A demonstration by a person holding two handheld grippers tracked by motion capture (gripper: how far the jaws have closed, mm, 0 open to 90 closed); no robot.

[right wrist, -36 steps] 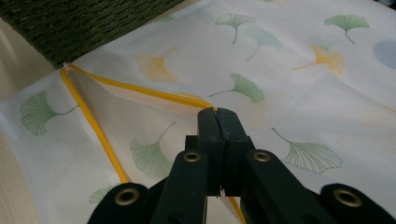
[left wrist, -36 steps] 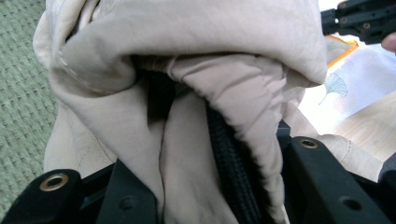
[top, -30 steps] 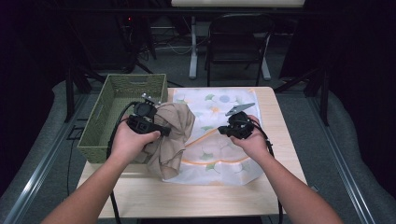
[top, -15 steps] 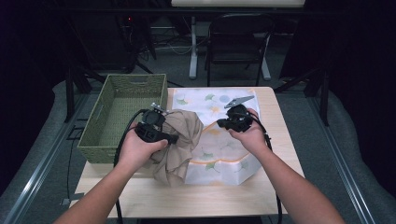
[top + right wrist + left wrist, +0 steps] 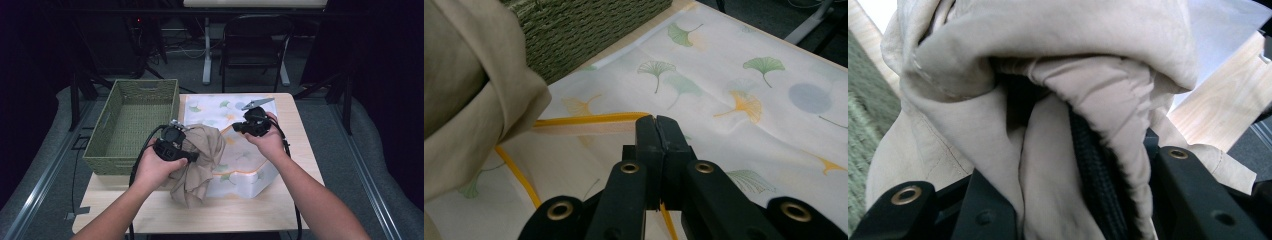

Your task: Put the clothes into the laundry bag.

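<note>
Your left gripper (image 5: 175,145) pinching the beige garment (image 5: 200,160) beside the basket (image 5: 131,122); your right gripper (image 5: 657,125) pressed on the pillowcase's yellow-piped edge (image 5: 589,119).

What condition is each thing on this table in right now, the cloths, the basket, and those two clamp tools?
Beige garment: bunched up, gripped and hanging from the left gripper over the table.
Left gripper: shut on the beige garment.
Right gripper: jaws pressed together; it seems to pinch the yellow edge.
Leaf-print cloth: spread on the table, near part folded over with a yellow edge.
Green basket: upright, empty.
</note>
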